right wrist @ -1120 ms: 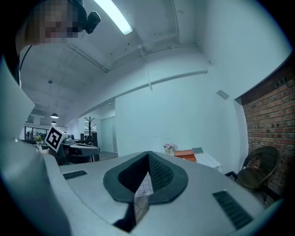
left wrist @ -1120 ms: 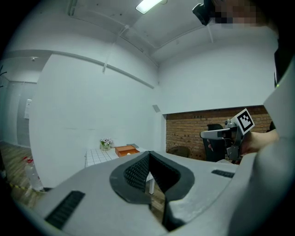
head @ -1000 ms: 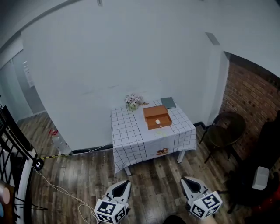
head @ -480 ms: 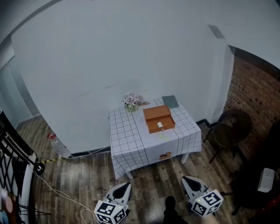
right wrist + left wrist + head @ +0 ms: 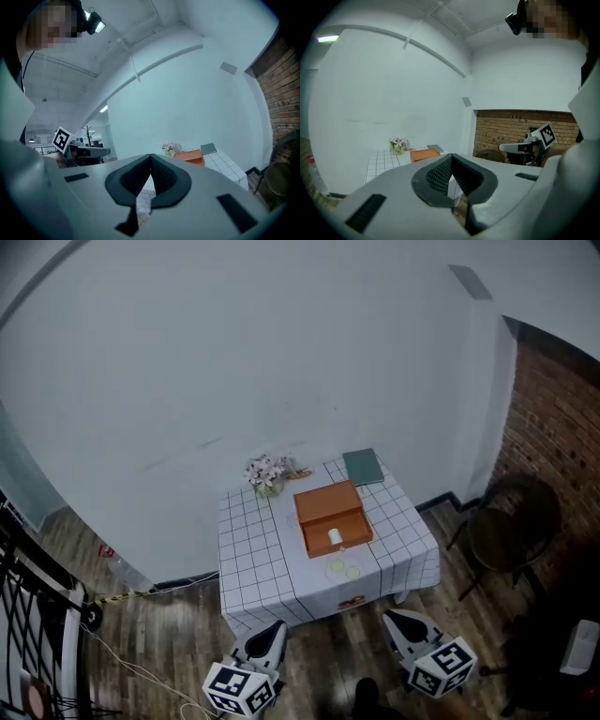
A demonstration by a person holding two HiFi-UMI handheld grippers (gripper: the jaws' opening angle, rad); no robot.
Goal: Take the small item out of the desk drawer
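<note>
An orange desk drawer box (image 5: pixel 328 513) stands on a table with a checked cloth (image 5: pixel 258 563). Its drawer is pulled out toward me, and a small white item (image 5: pixel 335 536) stands in it. My left gripper (image 5: pixel 273 630) and right gripper (image 5: pixel 396 619) hover low over the wooden floor, short of the table's near edge, both pointing at it. In the left gripper view the left gripper (image 5: pixel 451 159) has its jaws together with nothing between them. The right gripper (image 5: pixel 151 158) looks the same, shut and empty, with the orange box (image 5: pixel 190 156) far beyond it.
A vase of flowers (image 5: pixel 267 472) and a grey book (image 5: pixel 364 466) sit at the table's back. Two pale round things (image 5: pixel 344 569) lie in front of the drawer. A dark chair (image 5: pixel 511 526) stands by the brick wall at right. A railing (image 5: pixel 37 615) and a cable (image 5: pixel 141 671) are on the left.
The table has come nearer and sits lower in the head view, as I have moved toward it. Both grippers keep their place at the bottom and stay shut.
</note>
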